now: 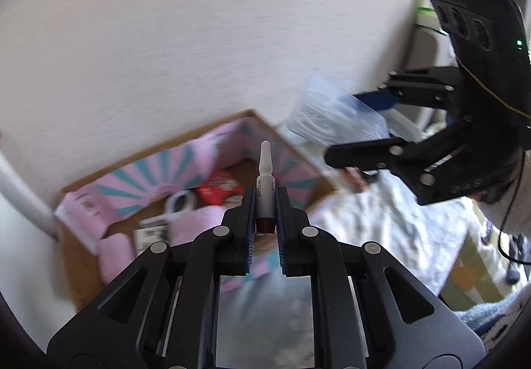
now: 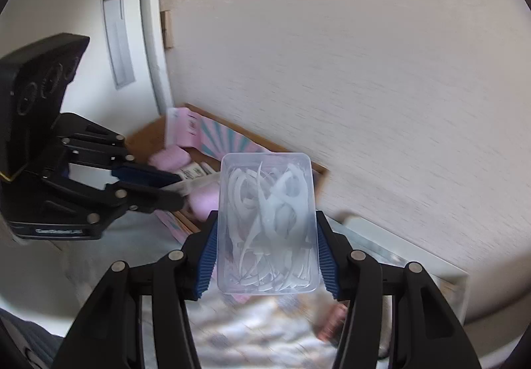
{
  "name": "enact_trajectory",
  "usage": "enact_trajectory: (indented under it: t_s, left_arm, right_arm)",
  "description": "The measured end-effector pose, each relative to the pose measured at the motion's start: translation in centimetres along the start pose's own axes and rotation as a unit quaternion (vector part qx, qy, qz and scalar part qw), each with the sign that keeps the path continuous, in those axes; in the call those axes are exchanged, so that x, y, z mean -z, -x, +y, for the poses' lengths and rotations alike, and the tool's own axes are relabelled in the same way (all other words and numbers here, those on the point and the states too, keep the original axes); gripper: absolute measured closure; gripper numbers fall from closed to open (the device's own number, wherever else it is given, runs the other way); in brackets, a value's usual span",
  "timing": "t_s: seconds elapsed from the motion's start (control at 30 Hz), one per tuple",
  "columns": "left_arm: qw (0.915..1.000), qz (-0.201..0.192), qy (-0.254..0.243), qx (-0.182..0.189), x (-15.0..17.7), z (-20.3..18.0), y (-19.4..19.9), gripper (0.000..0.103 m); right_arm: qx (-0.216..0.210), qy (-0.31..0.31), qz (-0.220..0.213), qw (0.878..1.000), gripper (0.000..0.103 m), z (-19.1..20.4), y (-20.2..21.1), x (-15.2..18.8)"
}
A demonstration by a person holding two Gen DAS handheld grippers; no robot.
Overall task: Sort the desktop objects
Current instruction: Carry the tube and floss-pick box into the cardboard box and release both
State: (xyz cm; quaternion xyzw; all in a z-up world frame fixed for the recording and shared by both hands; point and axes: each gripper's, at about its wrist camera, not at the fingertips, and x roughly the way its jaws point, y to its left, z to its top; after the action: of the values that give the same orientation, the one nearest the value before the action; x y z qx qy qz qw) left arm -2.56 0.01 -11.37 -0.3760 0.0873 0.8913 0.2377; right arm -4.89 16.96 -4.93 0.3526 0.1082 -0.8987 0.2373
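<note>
My left gripper (image 1: 265, 203) is shut on a slim white ampoule (image 1: 265, 183) with a dark base, its tip pointing up toward the pink box. It also shows from the side in the right wrist view as the left gripper (image 2: 176, 189). My right gripper (image 2: 267, 236) is shut on a clear plastic case (image 2: 267, 226) filled with white floss picks. In the left wrist view the right gripper (image 1: 358, 130) holds that clear case (image 1: 335, 116) at the right. Both hang above the table near a pink and teal cardboard box (image 1: 186, 166).
The open pink box (image 2: 215, 139) sits against the pale wall and holds a red packet (image 1: 219, 189), a white clip (image 1: 181, 203) and pink pouches (image 1: 114, 256). A white patterned cloth (image 1: 381, 223) covers the table. A white tray (image 2: 415, 252) lies along the wall at right.
</note>
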Motion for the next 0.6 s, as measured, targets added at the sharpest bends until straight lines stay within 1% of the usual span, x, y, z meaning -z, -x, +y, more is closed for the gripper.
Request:
enact_trajectory:
  t_s: [0.07, 0.13, 0.2, 0.27, 0.33, 0.43, 0.5, 0.6]
  left_arm:
    - [0.9992, 0.004, 0.024, -0.031, 0.1, 2.5, -0.2, 0.093]
    - [0.9967, 0.02, 0.053, -0.058, 0.4, 5.2, -0.8, 0.093]
    - [0.9921, 0.026, 0.085, -0.088, 0.9, 7.8, -1.4, 0.093]
    - [0.9882, 0.033, 0.107, -0.105, 1.5, 9.7, -2.0, 0.093]
    - [0.9831, 0.042, 0.125, -0.126, 2.1, 11.2, -2.8, 0.093]
    - [0.9782, 0.051, 0.143, -0.141, 3.0, 12.5, -3.8, 0.093]
    - [0.9767, 0.056, 0.145, -0.148, 3.4, 12.7, -4.3, 0.093]
    - [0.9761, 0.056, 0.15, -0.147, 3.5, 12.9, -4.5, 0.093]
  right_arm:
    - [-0.017, -0.012, 0.003, 1.0, 0.053, 0.4, -2.0, -1.2]
    - [-0.033, -0.033, 0.012, 0.999, 0.053, 0.4, -3.9, -2.0]
    - [-0.041, -0.048, 0.027, 0.998, 0.053, 0.8, -6.2, -2.8]
    - [-0.052, -0.062, 0.045, 0.996, 0.053, 1.2, -8.6, -3.3]
    - [-0.047, -0.067, 0.063, 0.995, 0.053, 1.9, -10.3, -3.6]
    - [-0.035, -0.072, 0.088, 0.993, 0.053, 2.9, -12.9, -3.9]
    - [-0.037, -0.071, 0.098, 0.992, 0.053, 3.5, -13.7, -4.3]
    - [-0.036, -0.064, 0.106, 0.992, 0.053, 3.7, -14.3, -4.4]
